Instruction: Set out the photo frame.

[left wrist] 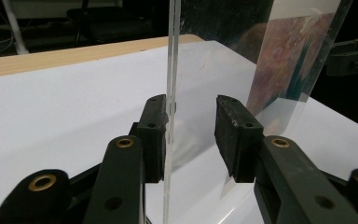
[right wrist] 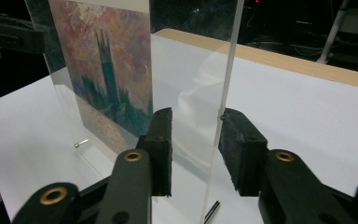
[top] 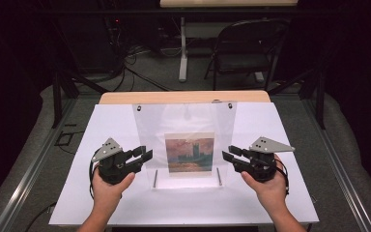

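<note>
High view has my left tool (top: pixel 147 155) and my right tool (top: pixel 226 155) flanking the clear acrylic frame (top: pixel 183 121), which stands upright near the middle of the white bench (top: pixel 280 193) with a painted print (top: pixel 190 153) sandwiched inside it. Left gripper view puts the frame's side edge (left wrist: pixel 170 70) between my jaws: one pad is against it or nearly so, the other stands clearly off, so that tool is released. Right gripper view reads much the same, the opposite edge (right wrist: pixel 226 79) between the pads with a gap on at least one side; also released. So, as I judge it, the approach is done and the grasp itself is left, then whatever lift or shift follows. Two metal pins (top: pixel 155 178) stick out at the frame's foot toward me, worth minding. The bench around it gives open room; its wooden far edge (top: pixel 183 96) lies just behind.
</note>
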{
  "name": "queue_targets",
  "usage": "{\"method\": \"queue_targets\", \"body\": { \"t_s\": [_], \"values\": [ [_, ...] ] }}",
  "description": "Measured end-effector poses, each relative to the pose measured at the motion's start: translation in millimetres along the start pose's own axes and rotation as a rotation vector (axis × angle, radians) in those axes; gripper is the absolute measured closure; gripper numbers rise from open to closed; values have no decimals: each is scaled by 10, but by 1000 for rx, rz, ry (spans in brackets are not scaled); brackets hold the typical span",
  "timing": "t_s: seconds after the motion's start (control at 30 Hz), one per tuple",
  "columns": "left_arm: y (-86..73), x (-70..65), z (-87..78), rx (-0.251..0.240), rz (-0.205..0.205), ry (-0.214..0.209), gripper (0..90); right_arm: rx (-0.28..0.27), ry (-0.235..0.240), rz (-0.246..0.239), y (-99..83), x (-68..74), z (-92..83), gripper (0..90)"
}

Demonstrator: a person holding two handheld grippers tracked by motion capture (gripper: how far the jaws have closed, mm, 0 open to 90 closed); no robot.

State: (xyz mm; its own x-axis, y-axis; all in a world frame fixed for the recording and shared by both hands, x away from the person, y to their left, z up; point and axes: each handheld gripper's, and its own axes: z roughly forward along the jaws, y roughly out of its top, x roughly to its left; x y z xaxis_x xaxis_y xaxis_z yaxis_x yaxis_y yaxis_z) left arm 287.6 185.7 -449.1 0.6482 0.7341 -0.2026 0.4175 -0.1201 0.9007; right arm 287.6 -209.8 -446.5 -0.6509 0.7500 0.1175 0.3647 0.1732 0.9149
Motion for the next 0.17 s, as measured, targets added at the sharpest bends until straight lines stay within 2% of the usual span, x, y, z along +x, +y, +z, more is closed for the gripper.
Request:
{"method": "queue_targets", "body": {
  "t_s": [0.03, 0.07, 0.17],
  "values": [
    [0, 0, 0, 0, 0, 0, 612, 0, 0, 0, 0, 0, 0, 632],
    [-11, -3, 0, -2, 0, 1, 612, -1, 1, 4, -8, 1, -2, 603],
    [-56, 9, -17, -3, -12, 27, 539, -3, -10, 13, -50, -20, -1, 522]
  ]
}}
